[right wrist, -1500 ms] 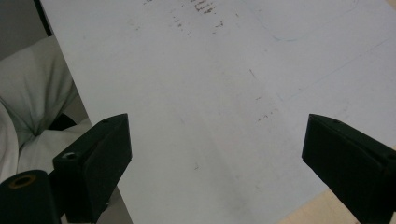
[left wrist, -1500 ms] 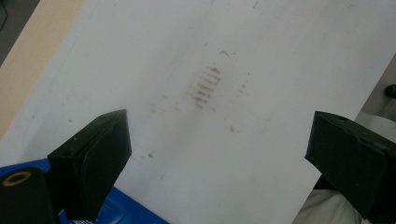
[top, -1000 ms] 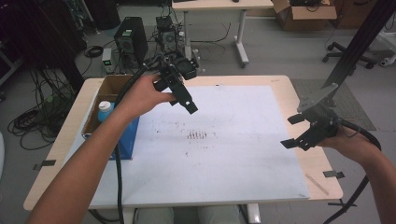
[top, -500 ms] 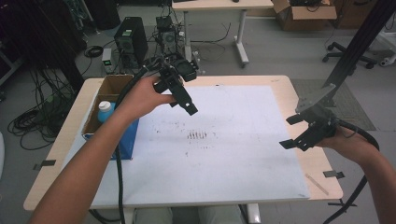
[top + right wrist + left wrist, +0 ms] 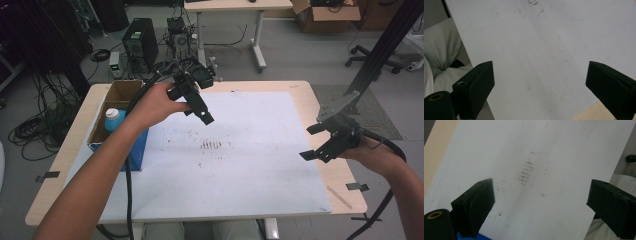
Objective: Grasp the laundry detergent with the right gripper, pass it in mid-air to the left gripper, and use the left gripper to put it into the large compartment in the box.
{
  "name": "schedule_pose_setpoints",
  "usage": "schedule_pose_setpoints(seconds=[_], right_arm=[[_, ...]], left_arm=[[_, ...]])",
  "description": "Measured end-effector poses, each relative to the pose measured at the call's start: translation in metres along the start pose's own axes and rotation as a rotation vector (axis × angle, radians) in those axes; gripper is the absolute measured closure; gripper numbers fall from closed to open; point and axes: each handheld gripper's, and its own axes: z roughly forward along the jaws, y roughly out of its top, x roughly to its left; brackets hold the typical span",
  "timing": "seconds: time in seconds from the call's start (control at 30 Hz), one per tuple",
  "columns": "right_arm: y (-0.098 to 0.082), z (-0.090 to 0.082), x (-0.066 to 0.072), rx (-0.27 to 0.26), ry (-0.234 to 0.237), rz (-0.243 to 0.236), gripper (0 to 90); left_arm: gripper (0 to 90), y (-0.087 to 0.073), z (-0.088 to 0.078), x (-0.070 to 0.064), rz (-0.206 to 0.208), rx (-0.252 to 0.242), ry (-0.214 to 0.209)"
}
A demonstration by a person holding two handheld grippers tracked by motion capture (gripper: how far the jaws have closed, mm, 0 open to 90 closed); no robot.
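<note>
Left gripper (image 5: 199, 111) and right gripper (image 5: 312, 141), both wide apart, empty, above the white sheet (image 5: 260, 165).

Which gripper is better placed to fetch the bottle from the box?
Left, probably. The left gripper hangs with its jaws open just right of the cardboard box that holds the bottle. The right gripper, also open, is over the table's far right edge.

Left gripper (image 5: 200, 107): black body, two blocky black jaws, thick black cable.
Right gripper (image 5: 316, 142): black, grey three-cornered plate on top, black cable.
Forearms: bare, no sleeves.
</note>
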Motion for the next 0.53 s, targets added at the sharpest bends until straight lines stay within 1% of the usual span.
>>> schedule_pose_setpoints(seconds=[0.53], right_arm=[[0.0007, 0.0044, 0.0005, -0.001, 0.006, 0.0, 8.0]], left_arm=[[8.0, -0.0009, -0.0006, 0.0005, 0.0, -0.004, 0.0]])
